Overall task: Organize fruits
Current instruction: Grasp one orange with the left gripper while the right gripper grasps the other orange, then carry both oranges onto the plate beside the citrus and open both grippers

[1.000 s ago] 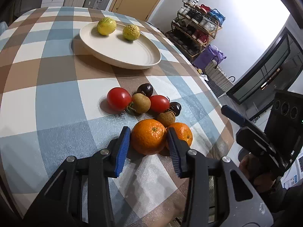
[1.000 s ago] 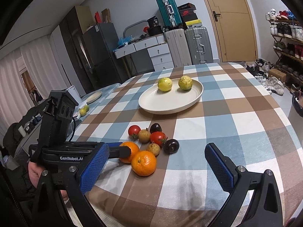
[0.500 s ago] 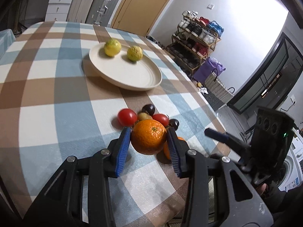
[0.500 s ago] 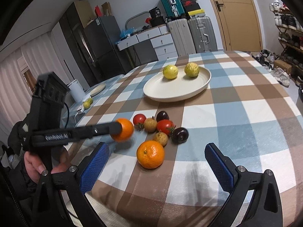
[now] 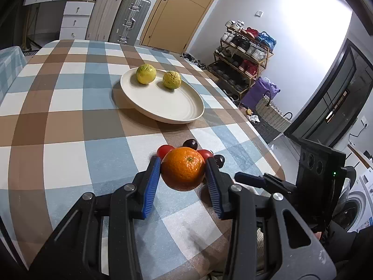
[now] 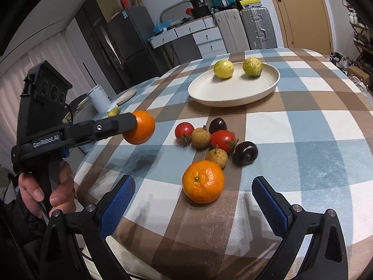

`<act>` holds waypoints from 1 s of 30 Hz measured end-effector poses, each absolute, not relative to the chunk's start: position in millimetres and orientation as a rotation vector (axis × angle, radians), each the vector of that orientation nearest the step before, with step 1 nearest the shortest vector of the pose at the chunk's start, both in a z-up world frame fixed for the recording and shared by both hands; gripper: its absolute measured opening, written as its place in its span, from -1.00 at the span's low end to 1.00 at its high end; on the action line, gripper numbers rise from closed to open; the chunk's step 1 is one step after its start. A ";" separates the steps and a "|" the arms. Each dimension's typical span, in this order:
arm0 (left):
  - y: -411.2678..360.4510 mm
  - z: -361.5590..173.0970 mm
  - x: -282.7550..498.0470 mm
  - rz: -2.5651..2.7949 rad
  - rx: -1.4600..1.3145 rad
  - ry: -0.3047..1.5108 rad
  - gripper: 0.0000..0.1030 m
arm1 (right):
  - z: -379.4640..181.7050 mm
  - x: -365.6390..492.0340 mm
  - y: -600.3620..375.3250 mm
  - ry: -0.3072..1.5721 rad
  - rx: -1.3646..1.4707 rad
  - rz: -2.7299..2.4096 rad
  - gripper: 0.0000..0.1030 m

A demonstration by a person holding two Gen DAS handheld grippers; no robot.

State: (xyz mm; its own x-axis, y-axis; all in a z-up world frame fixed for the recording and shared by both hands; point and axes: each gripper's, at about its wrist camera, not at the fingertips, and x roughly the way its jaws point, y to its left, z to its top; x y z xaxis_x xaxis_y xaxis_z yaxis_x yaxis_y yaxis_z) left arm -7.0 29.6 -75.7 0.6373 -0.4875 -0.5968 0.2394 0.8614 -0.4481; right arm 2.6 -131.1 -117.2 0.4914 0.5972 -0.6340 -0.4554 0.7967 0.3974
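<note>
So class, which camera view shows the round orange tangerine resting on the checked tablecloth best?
The right wrist view: the round orange tangerine on the cloth sits whole and unobstructed between its open fingers. The left wrist view hides it behind the left gripper and its held orange.

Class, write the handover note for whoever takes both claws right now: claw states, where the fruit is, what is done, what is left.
Left claw: shut on one orange, held clear above the table.
Right claw: open, holding nothing, with the second orange on the checked tablecloth just ahead.
Plate: two yellow-green fruits on it.
On the cloth: two tomatoes, two small brown fruits, two dark plums.
Done: two fruits plated. Left: everything else.
</note>
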 end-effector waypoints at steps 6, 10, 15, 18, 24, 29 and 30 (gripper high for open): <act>31.5 -75.4 -8.0 -0.424 -0.346 0.774 -0.29 | -121.7 7.8 -126.2 0.861 0.179 0.644 0.46; 32.9 -74.5 -9.0 -0.421 -0.344 0.774 -0.29 | -123.1 8.1 -124.5 0.865 0.157 0.634 0.08; 34.3 -74.7 -7.8 -0.419 -0.332 0.774 -0.29 | -123.6 8.2 -128.1 0.864 0.166 0.643 -0.29; 33.1 -73.7 -5.7 -0.420 -0.322 0.774 -0.29 | -122.5 6.3 -131.5 0.849 0.186 0.661 -0.34; 28.0 -73.6 8.6 -0.415 -0.305 0.780 -0.29 | -118.8 6.7 -140.3 0.824 0.219 0.690 -0.44; 32.0 -76.7 18.5 -0.396 -0.323 0.787 -0.29 | -117.0 5.6 -136.9 0.831 0.188 0.709 -0.44; 33.0 -76.9 19.6 -0.393 -0.324 0.786 -0.29 | -116.4 5.1 -136.4 0.831 0.178 0.709 -0.43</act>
State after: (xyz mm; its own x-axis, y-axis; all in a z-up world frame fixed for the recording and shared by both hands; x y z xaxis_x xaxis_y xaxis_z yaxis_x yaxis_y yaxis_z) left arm 19.6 33.0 -76.9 0.6413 -0.4561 -0.6171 0.2192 0.8796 -0.4222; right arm 5.2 -136.4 -116.4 0.4613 0.6399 -0.6146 -0.5063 0.7587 0.4098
